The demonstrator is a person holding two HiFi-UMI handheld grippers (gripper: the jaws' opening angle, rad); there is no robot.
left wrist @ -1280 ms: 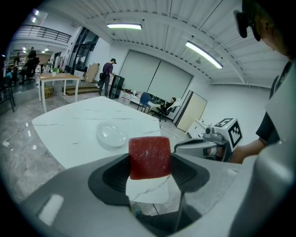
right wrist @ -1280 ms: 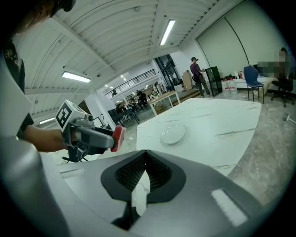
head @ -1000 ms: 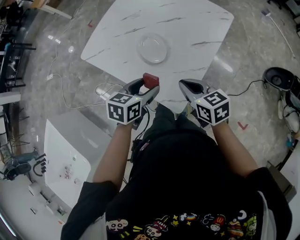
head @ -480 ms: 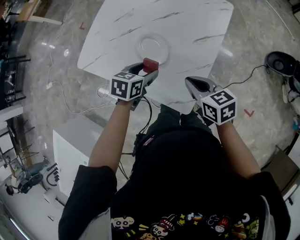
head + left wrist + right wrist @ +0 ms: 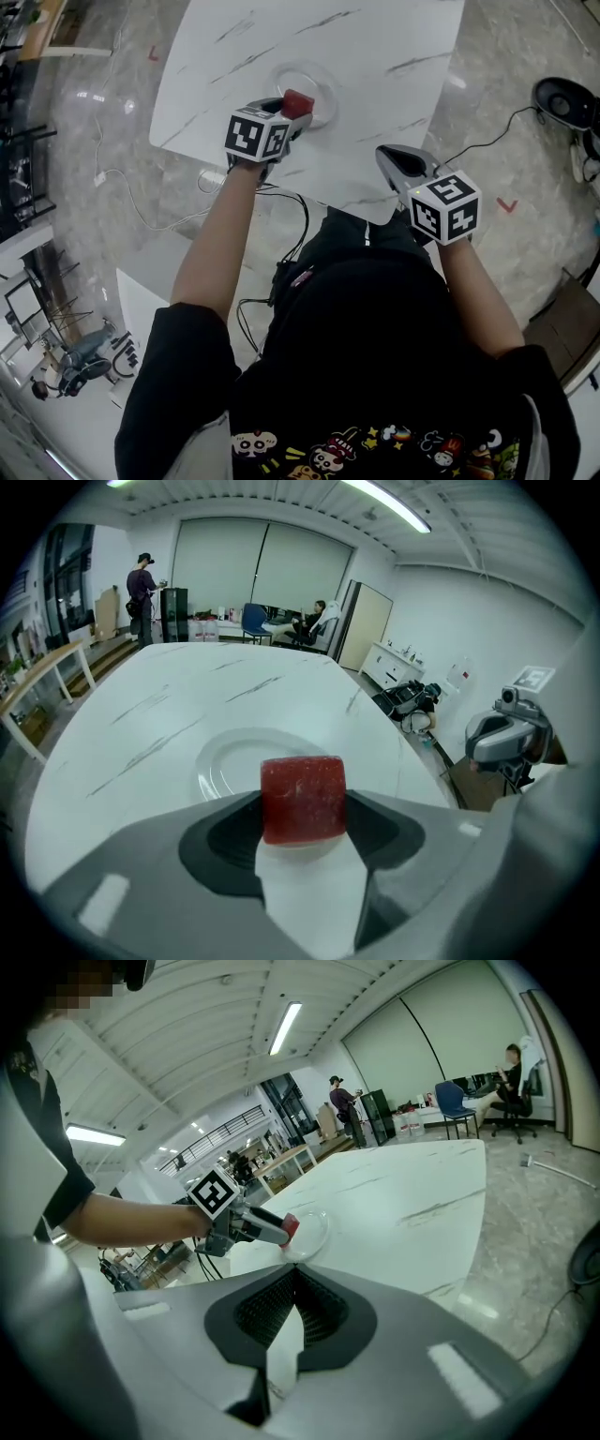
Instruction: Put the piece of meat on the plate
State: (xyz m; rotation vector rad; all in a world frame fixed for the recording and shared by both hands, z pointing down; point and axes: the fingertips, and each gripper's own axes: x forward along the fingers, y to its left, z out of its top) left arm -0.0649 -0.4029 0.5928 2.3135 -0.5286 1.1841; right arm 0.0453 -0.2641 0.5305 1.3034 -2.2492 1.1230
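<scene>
A red cube of meat (image 5: 302,798) is clamped between the jaws of my left gripper (image 5: 292,106), which is shut on it. The meat (image 5: 297,102) hangs over the near rim of a clear glass plate (image 5: 319,89) on the white marble table (image 5: 375,56). In the left gripper view the plate (image 5: 230,761) lies just beyond the meat. My right gripper (image 5: 398,161) is shut and holds nothing, at the table's near right edge. The right gripper view shows the left gripper (image 5: 267,1229) with the meat (image 5: 290,1226) at the plate (image 5: 314,1232).
Cables (image 5: 131,202) trail on the floor left of the table. A black device (image 5: 564,101) sits on the floor at the right. People and chairs (image 5: 281,625) are far behind the table.
My left gripper has carried the meat forward from the table's near edge to the plate's near rim. The right gripper moved slightly forward.
</scene>
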